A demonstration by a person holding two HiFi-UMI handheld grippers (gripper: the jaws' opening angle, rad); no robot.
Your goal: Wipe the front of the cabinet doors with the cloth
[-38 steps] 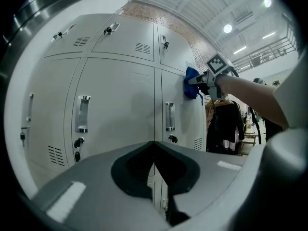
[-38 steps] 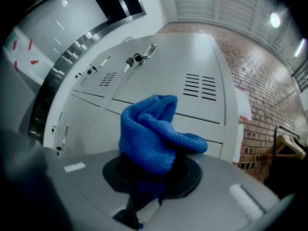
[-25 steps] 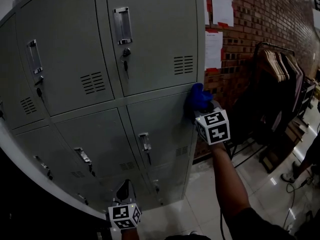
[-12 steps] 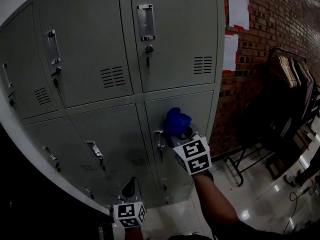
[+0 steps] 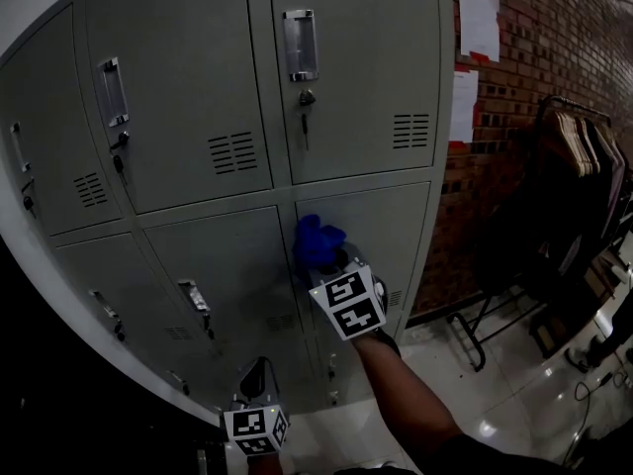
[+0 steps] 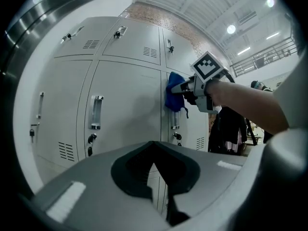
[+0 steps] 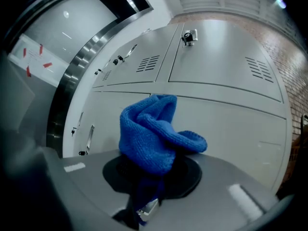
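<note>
Grey metal locker doors (image 5: 356, 87) fill the head view. My right gripper (image 5: 326, 263) is shut on a bunched blue knitted cloth (image 5: 315, 239), which rests against the lower right door (image 5: 396, 228) near its left edge and handle. In the right gripper view the cloth (image 7: 153, 133) bulges out of the jaws in front of the door panel (image 7: 231, 124). My left gripper (image 5: 253, 379) hangs low near the bottom doors, shut with nothing in it. The left gripper view shows the same cloth (image 6: 173, 91) against the door, with the left gripper (image 6: 156, 166) well below it.
Upper doors carry handles (image 5: 300, 44) and keys (image 5: 306, 102). To the right is a brick wall (image 5: 534, 57) with paper sheets (image 5: 479, 20), then a clothes rack (image 5: 579, 166) with hangers. A glossy tiled floor (image 5: 495, 404) lies below.
My right gripper has carried the cloth left and a little down across the lower right door, from its right edge to its left edge. The left gripper has stayed low.
</note>
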